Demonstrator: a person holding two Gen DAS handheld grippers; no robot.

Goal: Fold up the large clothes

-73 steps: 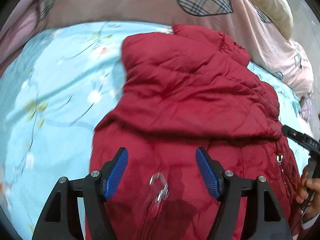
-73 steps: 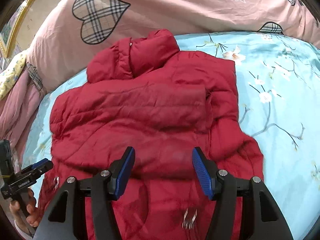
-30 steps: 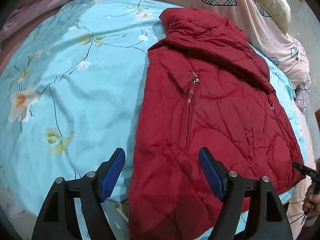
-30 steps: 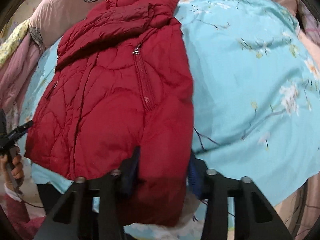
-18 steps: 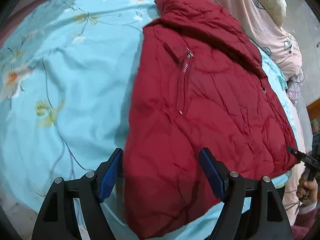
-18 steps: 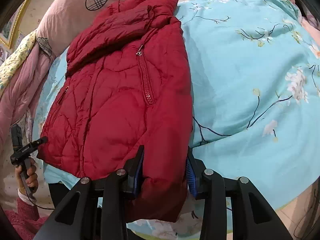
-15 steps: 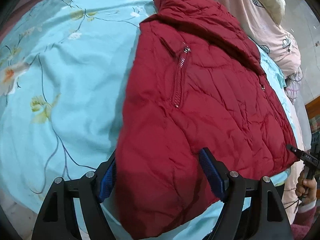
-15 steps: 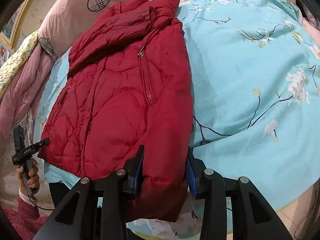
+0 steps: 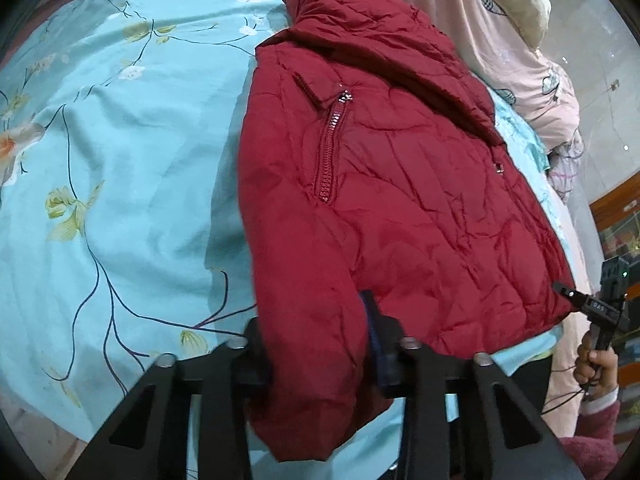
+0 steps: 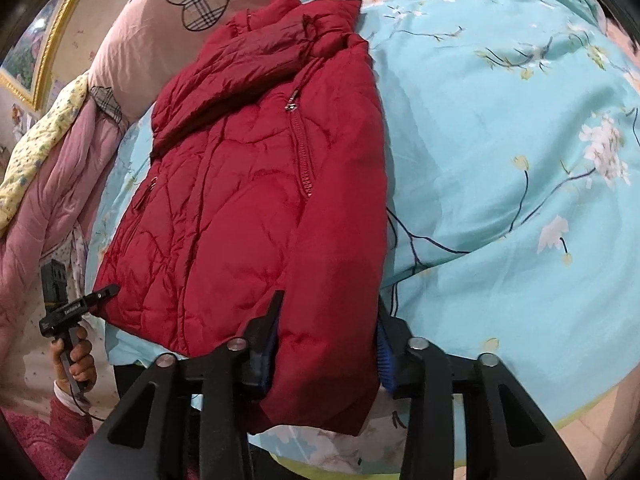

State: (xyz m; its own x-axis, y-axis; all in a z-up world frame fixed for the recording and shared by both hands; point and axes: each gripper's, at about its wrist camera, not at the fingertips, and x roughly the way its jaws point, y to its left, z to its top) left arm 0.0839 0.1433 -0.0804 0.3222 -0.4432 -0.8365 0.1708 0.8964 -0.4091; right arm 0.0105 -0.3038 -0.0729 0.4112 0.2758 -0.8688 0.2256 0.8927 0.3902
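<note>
A: Left wrist view: your left tongs are closing on the near corner of the red jacket, hem fabric bunched between the pads and pressed by them. Jacket lies flat on the bed sheet, light blue floral, collar toward the pink quilt.

B: And the right side?

A: Right wrist view: your right tongs are also closing, clamped on the other near corner of the jacket; blue pads show at each side of the fabric. That corner hangs off the near edge of the bed.

B: Zippers?

A: Pocket zipper runs down the panel, pull at the top end. Second small pull further right.

B: Anything else in frame?

A: Your right hand on its handle at the right edge of the left view; your left hand low left in the right view. Framed picture upper left, partly cut off.
</note>
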